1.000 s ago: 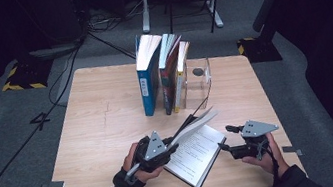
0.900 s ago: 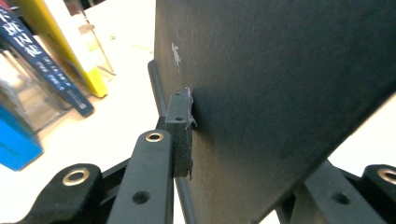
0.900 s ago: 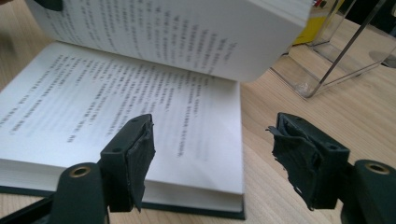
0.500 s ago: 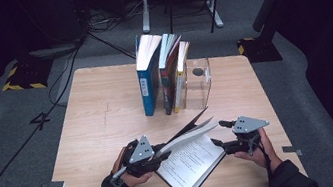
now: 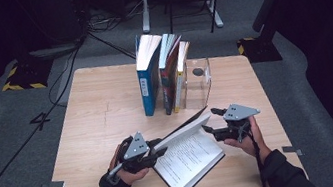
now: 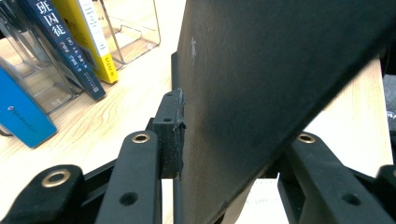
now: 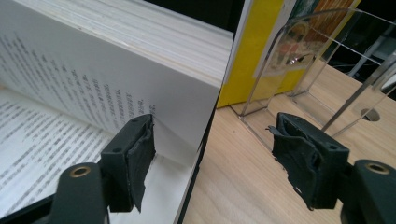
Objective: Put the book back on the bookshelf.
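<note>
The open book [image 5: 190, 158] lies at the lower centre of the high view, on the near part of the desk [image 5: 97, 114], between the two hands. Its black cover and a block of pages stand raised at a slant above the printed pages lying flat. The left tool [image 5: 156, 151], at lower left of centre, has the raised black cover [image 6: 261, 93] between its jaws; its jaws have just been opening, the left pad [image 6: 170, 133] lies at the cover's face, and whether the grip is clenched cannot be told. The right tool [image 5: 210, 124], at lower right of centre, is released: in the right gripper view its jaws straddle the raised page block [image 7: 116, 79] with clear gaps at both pads. Behind the book, at the upper centre of the desk, a blue book [image 5: 147, 76], a dark book [image 5: 169, 75] and a yellow book [image 5: 181, 78] stand upright beside a clear acrylic stand [image 5: 201, 85].
</note>
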